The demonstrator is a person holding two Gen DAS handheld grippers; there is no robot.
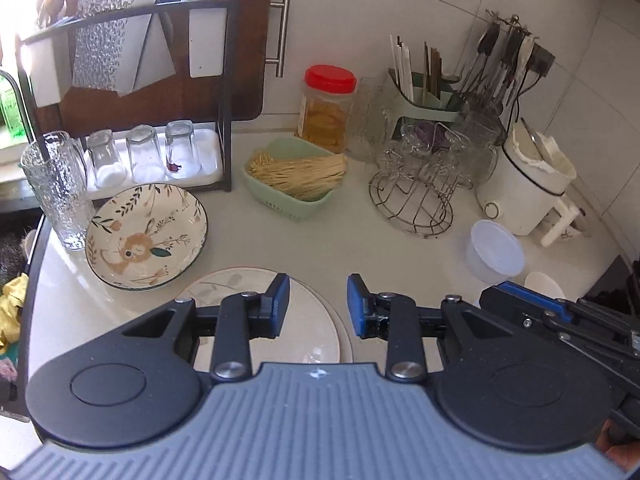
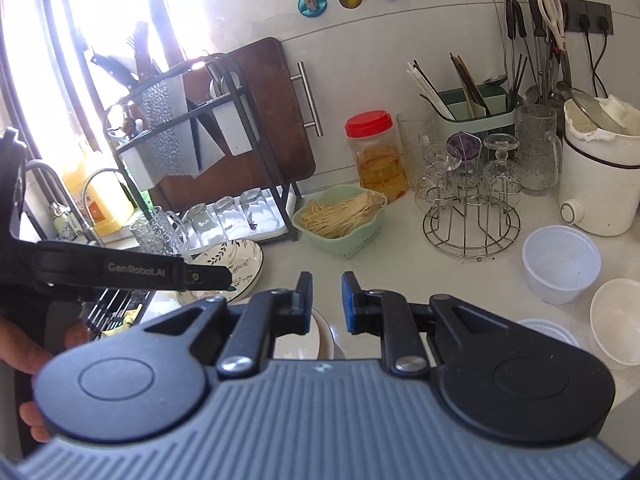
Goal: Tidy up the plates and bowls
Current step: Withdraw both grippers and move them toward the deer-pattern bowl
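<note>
Both empty, part-open, the left tool (image 1: 318, 304) and right tool (image 2: 326, 302) should pinch the cream plate (image 1: 308, 340) beside the fox bowl (image 1: 146, 236) by its rim.

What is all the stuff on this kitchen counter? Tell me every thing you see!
Bunny plate: 1, cream with a brown bunny, counter left.
Plain plate: 1, cream, under the left gripper.
Tall glass: 1, clear, left of the bunny plate.
Upturned glasses: 3, clear, white tray on the rack.
Noodle basket: 1, green, counter middle.
Jar: 1, red lid, by the wall.
Glass stand: 1, wire, holding clear cups.
Chopstick holder: 1, green, by the wall.
Tub: 1, clear plastic, right.
White bowl: 1, far right.
Pot: 1, white, back right.
Cutting board: 1, brown, against the wall.
Left gripper: open.
Right gripper: open.
</note>
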